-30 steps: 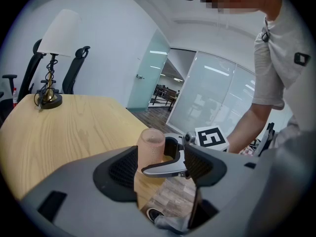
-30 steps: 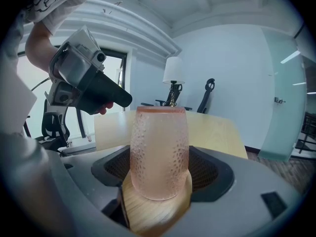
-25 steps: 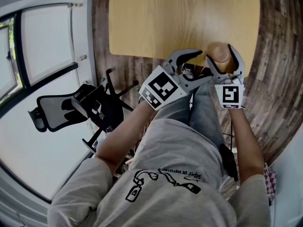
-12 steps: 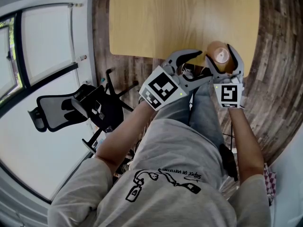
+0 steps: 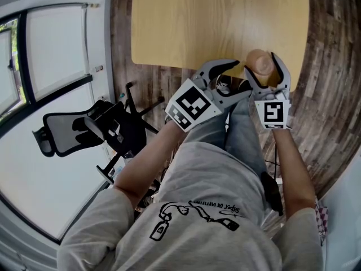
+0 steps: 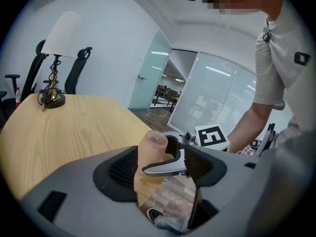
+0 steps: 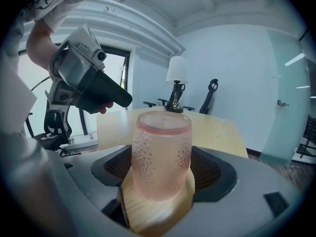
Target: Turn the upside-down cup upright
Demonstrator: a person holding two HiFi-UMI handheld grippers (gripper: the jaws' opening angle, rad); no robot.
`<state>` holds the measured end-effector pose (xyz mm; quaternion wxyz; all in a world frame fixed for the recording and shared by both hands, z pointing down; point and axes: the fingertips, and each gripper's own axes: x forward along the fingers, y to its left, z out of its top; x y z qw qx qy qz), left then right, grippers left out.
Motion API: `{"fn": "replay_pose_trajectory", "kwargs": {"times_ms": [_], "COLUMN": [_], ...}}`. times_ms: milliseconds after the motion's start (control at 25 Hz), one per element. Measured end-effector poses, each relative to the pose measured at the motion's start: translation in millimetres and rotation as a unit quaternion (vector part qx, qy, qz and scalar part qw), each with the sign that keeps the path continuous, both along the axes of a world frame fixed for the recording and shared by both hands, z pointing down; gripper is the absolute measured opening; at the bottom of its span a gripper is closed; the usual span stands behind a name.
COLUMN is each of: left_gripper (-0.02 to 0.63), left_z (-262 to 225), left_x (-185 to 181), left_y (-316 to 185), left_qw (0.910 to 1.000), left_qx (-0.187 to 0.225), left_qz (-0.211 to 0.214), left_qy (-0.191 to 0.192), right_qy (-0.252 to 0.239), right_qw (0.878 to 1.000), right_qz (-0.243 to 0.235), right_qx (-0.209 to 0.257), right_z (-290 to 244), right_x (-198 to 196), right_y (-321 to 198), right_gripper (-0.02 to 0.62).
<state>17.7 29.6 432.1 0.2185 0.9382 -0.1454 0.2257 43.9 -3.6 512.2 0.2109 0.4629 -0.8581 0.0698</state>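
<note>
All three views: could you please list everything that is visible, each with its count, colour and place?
pink translucent dimpled cup: one, pink, upside down at the table's near edge
light wooden table: one, pale wood, before the person
table lamp with white shade: one, white over dark base, table's far end
black office chair: one, black, floor at the person's left
black chair backs: two, black, behind the lamp
wood-plank floor: grey-brown, around the table
left gripper: one, grey, open, empty, beside the cup
right gripper: one, grey, shut on the cup
grey T-shirt: one, grey, on the person
</note>
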Motion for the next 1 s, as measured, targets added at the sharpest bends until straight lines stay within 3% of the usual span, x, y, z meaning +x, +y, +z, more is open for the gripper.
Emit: {"fn": "replay_pose_trajectory", "kwargs": {"times_ms": [160,520,680,800,880,1000], "left_gripper": [0.299,0.293,0.16,0.055,0.027,0.011], "left_z": [-4,-54,-83,-106,-119,-137], "left_x": [0,-8,-13,-11,-8,-4], "left_y": [-2,-10,-14,-15,-12,-6], "left_qw": [1.0,0.9957,0.9918,0.989,0.9879,0.9872], "left_qx": [0.002,0.03,0.045,0.055,0.059,0.057], "left_qz": [-0.006,-0.054,-0.075,-0.085,-0.085,-0.087], "left_qy": [0.005,0.07,0.093,0.108,0.116,0.12], "right_qy": [0.0,-0.016,-0.04,-0.058,-0.07,-0.096], "right_qw": [1.0,0.999,0.999,0.998,0.997,0.994], "right_qz": [-0.004,-0.001,0.006,0.009,0.018,0.038], "right_qx": [0.01,0.044,0.027,-0.002,-0.027,-0.046], "right_z": [-8,-67,-99,-124,-140,-167], "right_x": [1,5,11,15,17,16], "right_y": [0,7,12,15,19,23], "right_gripper": [0.35,0.348,0.34,0.174,0.088,0.044]}}
